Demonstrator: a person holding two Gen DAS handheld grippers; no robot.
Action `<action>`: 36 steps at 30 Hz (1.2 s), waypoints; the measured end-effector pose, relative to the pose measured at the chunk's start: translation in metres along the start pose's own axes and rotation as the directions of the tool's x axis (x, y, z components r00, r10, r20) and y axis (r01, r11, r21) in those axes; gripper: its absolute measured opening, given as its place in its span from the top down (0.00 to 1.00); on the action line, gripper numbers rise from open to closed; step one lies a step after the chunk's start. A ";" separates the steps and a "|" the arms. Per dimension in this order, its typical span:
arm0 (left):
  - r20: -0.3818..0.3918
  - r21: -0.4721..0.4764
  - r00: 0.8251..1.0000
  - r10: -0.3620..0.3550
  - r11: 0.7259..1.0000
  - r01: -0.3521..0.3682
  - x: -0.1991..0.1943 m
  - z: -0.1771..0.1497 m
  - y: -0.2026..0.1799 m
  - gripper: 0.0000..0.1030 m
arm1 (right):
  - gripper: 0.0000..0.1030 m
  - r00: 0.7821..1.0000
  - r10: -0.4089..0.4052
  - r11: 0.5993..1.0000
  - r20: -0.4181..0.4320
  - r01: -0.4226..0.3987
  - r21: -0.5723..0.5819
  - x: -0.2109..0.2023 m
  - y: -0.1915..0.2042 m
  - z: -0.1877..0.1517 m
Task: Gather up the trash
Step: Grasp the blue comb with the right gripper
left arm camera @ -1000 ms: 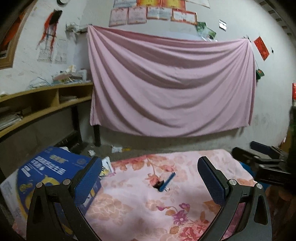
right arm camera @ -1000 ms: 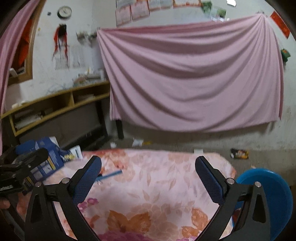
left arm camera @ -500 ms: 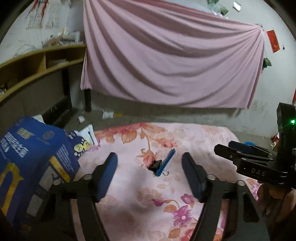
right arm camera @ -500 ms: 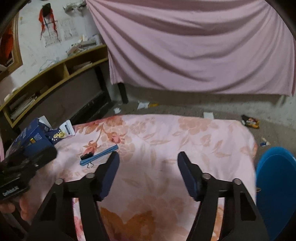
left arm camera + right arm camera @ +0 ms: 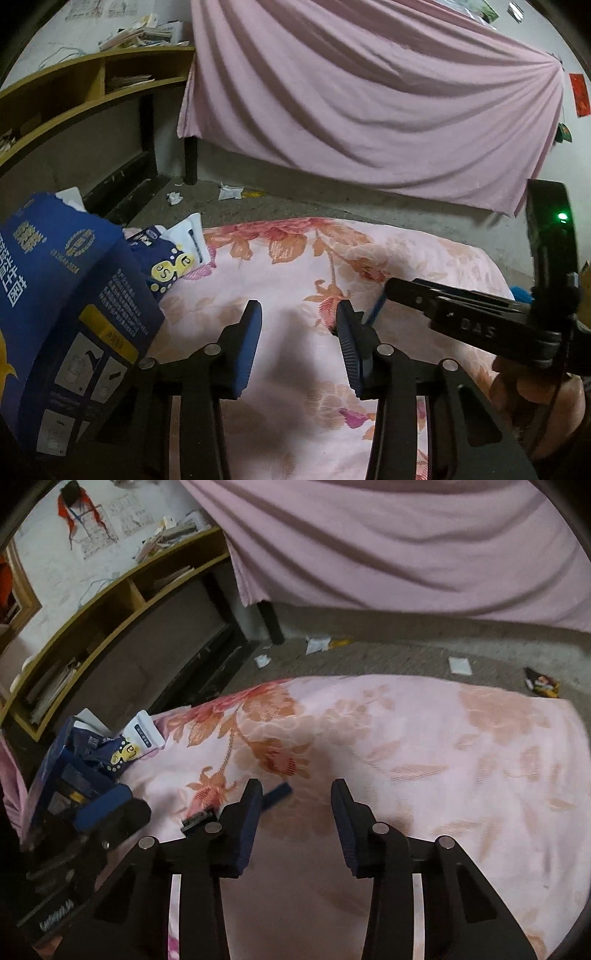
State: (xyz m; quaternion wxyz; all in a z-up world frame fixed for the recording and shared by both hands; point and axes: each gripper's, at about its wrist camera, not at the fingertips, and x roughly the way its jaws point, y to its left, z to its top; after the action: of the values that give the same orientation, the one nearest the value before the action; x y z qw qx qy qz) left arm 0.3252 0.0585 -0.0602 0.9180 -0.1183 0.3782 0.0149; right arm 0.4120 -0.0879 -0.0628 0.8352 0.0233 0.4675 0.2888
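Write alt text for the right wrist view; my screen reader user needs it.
The right claw, closing on nothing, hangs over a floral bedcover beside a blue pen-like stick. Blue packaging sits at left.

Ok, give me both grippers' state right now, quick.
Left gripper: jaws closing, nothing between them, only the floral cloth beyond.
Right gripper: jaws closing, empty; the blue strip lies past its left finger.

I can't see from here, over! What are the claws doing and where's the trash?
Left claw and right claw closing, nothing between either. Blue strip flat on floral cloth, just beside right claw. Blue box at cloth's left edge, not blocking.
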 end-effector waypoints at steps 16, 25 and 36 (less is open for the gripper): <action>-0.060 0.009 0.993 -0.103 0.995 0.104 -0.003 0.002 -0.001 0.65 | 0.82 0.997 -0.051 0.966 -0.063 0.034 -0.255 -0.027 0.000 -0.036; -0.159 0.090 0.976 -0.149 0.982 0.164 0.022 0.007 -0.015 0.65 | 0.81 0.998 -0.048 0.988 -0.034 0.042 -0.147 -0.052 -0.007 -0.059; -0.208 0.203 0.975 -0.082 0.971 0.125 0.048 0.006 -0.042 0.65 | 0.84 0.996 -0.083 0.991 -0.029 0.079 -0.108 -0.052 0.000 -0.064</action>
State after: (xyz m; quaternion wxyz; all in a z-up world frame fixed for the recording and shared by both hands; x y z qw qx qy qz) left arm 0.3690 0.0161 -0.0809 0.8828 -0.0391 0.4603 -0.0858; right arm 0.3402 -0.1292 -0.0590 0.8383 -0.0453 0.4657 0.2797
